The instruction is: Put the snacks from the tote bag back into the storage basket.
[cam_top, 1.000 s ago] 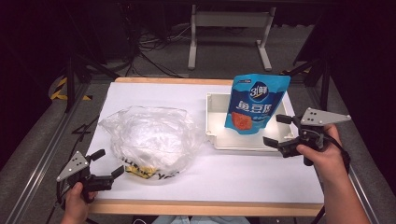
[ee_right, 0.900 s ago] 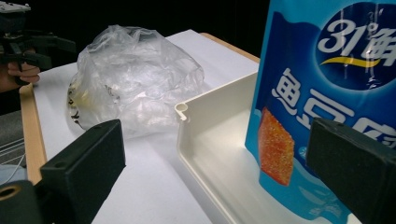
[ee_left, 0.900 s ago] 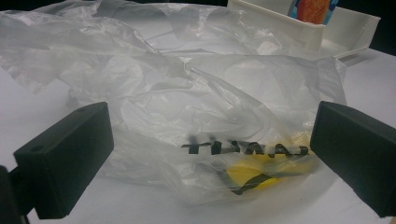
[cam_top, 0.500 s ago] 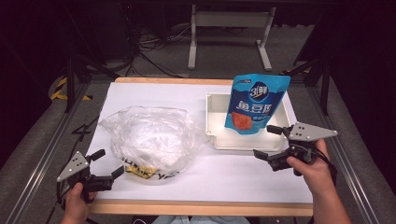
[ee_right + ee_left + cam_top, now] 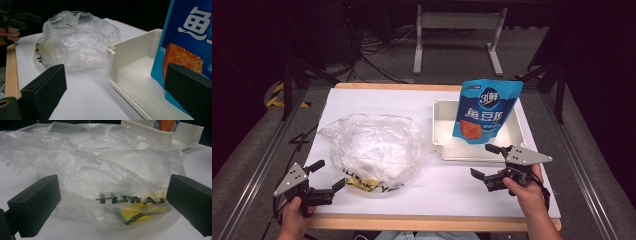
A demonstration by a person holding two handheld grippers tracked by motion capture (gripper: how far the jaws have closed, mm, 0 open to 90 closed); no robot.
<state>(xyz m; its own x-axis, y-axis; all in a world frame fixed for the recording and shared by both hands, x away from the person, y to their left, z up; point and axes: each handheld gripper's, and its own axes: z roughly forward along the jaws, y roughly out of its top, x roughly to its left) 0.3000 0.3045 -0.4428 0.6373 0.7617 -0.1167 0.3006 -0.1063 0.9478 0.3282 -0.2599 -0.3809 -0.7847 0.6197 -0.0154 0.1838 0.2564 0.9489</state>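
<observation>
right hand-held gripper (image 5: 486, 165) had drawn back, jaws wide and empty | blue snack pouch (image 5: 484, 111) stood ahead in white tray (image 5: 443, 145) | left hand-held gripper (image 5: 328, 175) open before plastic bag (image 5: 374, 145); release looked done

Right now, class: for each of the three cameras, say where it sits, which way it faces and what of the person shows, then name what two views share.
High view: above the person's side, facing forward and down on the table; both hands, left tongs and right tongs show.
Left gripper view: on the left tongs, facing the plastic bag; its two black jaws show.
Right gripper view: on the right tongs, facing the white tray and blue pouch; jaws show.
Shared: both gripper views hold the bag and tray.
</observation>
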